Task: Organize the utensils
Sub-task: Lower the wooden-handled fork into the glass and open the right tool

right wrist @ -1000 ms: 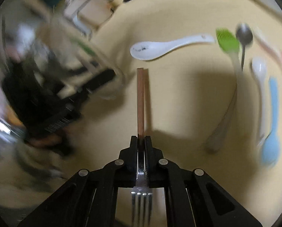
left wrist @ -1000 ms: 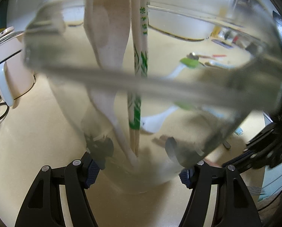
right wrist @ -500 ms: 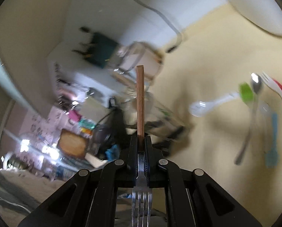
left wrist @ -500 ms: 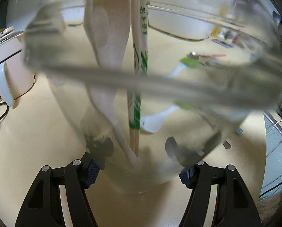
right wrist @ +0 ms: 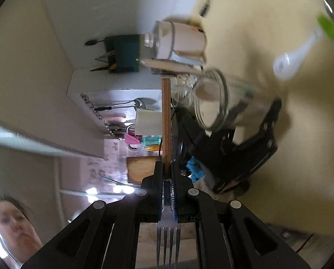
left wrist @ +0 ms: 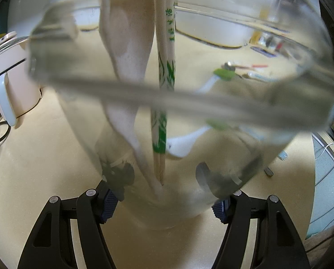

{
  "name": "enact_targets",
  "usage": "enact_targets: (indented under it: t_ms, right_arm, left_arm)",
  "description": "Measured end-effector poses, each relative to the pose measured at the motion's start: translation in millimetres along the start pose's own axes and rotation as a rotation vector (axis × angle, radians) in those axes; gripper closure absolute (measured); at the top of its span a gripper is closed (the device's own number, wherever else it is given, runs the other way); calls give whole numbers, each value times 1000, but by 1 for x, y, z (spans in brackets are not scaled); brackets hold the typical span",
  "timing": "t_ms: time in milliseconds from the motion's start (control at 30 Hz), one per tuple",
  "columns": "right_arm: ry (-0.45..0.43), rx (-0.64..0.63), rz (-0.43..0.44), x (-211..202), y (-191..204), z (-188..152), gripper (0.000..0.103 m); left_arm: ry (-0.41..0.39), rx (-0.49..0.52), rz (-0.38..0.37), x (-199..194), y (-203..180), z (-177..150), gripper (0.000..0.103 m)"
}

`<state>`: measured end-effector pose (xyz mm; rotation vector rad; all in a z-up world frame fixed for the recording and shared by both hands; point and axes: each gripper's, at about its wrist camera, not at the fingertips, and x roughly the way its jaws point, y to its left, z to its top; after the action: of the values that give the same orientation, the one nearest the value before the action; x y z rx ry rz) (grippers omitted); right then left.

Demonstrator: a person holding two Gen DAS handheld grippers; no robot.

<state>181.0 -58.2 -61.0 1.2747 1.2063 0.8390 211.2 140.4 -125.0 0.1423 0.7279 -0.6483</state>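
Clear glass jar [left wrist: 211, 190] holds pale chopsticks [left wrist: 164, 94] printed with green leaves and a whitish spoon [left wrist: 126, 51]. At two o'clock, a lime-green brush [left wrist: 224, 74]. Cream table [left wrist: 43, 168]. Fork [right wrist: 167, 121] handle: brown wood.

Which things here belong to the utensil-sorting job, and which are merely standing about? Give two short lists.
Part of the job:
- glass jar, held by the left gripper
- wooden spoon and chopsticks in the jar
- wooden-handled fork, clamped in the right gripper
- white ceramic spoon and green silicone brush on the counter

Standing about:
- electric kettle
- teal knife holder
- hanging ladle
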Motion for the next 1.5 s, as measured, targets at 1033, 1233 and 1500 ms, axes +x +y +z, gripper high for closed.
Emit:
enact_targets:
  t_ms: [1033,1233,1500]
  right_arm:
    - [-174,174,87,20,16,35,81]
    - [-175,41,-25,6,35,38,80]
    - [-411,-343,-508,-77,72,27,77]
  left_arm:
    - [19,9,-9,7,3,-3,32]
    - [19,15,-5,6,1,-3,32]
    - [19,17,-8,4,1,-5,32]
